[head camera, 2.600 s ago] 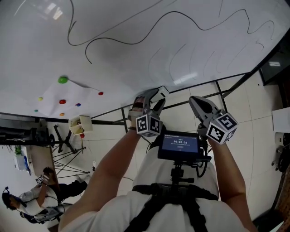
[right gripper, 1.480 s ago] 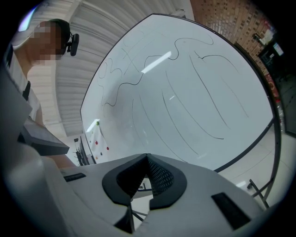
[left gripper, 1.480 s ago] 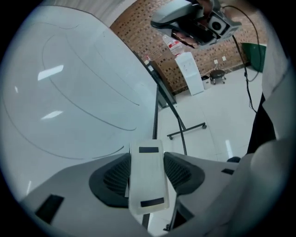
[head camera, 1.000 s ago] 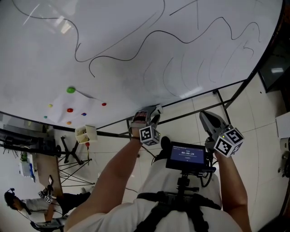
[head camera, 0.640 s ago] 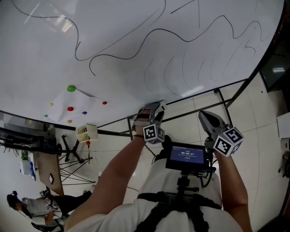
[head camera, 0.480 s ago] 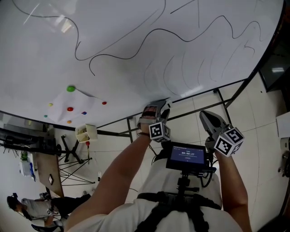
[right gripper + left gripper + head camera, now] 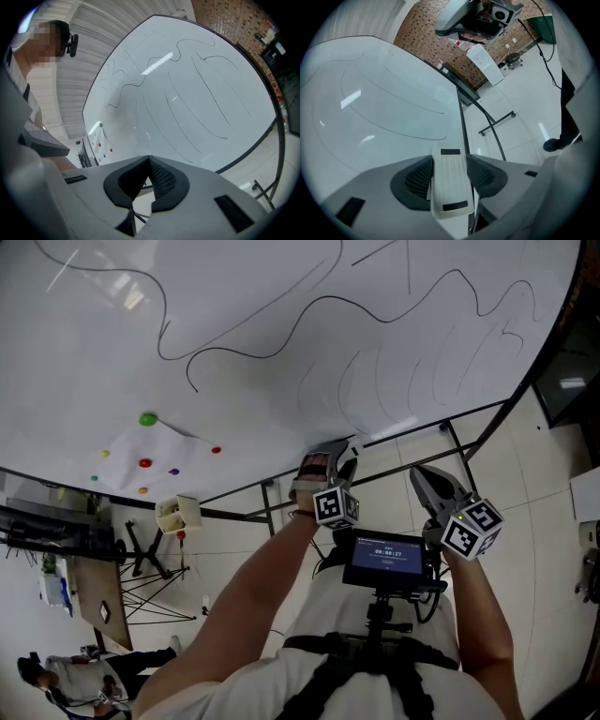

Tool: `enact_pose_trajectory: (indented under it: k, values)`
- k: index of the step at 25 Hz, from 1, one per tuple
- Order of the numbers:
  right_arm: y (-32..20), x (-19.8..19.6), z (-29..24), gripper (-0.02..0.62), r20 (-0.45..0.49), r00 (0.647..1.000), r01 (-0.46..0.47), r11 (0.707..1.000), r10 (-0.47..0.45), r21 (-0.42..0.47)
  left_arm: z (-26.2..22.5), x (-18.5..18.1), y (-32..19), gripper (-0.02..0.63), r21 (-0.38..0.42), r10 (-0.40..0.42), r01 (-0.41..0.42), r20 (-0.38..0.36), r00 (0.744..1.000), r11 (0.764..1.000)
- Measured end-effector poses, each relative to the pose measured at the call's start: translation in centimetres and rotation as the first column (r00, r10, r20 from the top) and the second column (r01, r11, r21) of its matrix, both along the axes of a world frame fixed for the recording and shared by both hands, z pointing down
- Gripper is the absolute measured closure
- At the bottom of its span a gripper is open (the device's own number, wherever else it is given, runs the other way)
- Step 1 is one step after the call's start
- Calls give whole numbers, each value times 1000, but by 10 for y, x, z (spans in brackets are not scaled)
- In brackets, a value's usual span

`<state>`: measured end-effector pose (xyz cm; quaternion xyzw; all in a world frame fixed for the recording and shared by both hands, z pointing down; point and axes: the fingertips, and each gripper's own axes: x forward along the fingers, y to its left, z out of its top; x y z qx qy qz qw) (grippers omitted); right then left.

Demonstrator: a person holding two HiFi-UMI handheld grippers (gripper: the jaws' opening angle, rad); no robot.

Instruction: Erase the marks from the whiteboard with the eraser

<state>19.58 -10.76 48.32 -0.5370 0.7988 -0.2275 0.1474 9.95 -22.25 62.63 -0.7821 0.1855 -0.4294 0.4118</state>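
Compared with a second ago, the left gripper [image 7: 336, 456] has slid rightward along the bottom rim of the whiteboard [image 7: 281, 362] and now sits closer to the right gripper [image 7: 424, 476], which has hardly shifted. The long black wavy mark [image 7: 246, 351] and the fainter arcs [image 7: 375, 381] look as they did before. In the left gripper view, the left fingers [image 7: 412, 177] are clenched on the eraser [image 7: 450, 185], a pale block with dark strips at both ends. Its far end points at the board's lower edge, and whether it touches the surface cannot be told. The right fingers [image 7: 159, 180] are pressed together at their tips with nothing between them, and they aim up at the board from below. A small pale box [image 7: 176, 512] hangs under the board's frame, its contents too small to make out. Above it a sheet of paper [image 7: 178, 448] is pinned to the board by coloured magnets, among them a green one [image 7: 147, 419]. A chest-mounted screen [image 7: 384, 555] sits between the person's forearms.
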Motion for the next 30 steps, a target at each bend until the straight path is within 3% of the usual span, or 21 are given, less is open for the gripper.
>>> enact_pose_trajectory:
  k: [12, 16, 22, 30]
  values:
    - [-2, -9, -4, 577, -3, 999, 34, 999, -34, 18, -46, -27, -6, 356, 60, -44, 49, -84, 996, 997]
    - [-4, -11, -6, 577, 1, 999, 47, 999, -47, 24, -77, -39, -7, 356, 130, -51, 64, -102, 993, 990]
    - [-6, -18, -9, 577, 6, 998, 70, 997, -70, 36, -123, -48, -6, 356, 264, -9, 25, -63, 998, 964]
    - [-5, -18, -9, 577, 12, 997, 74, 996, -74, 46, -174, -44, -4, 356, 345, 28, -7, -58, 998, 938]
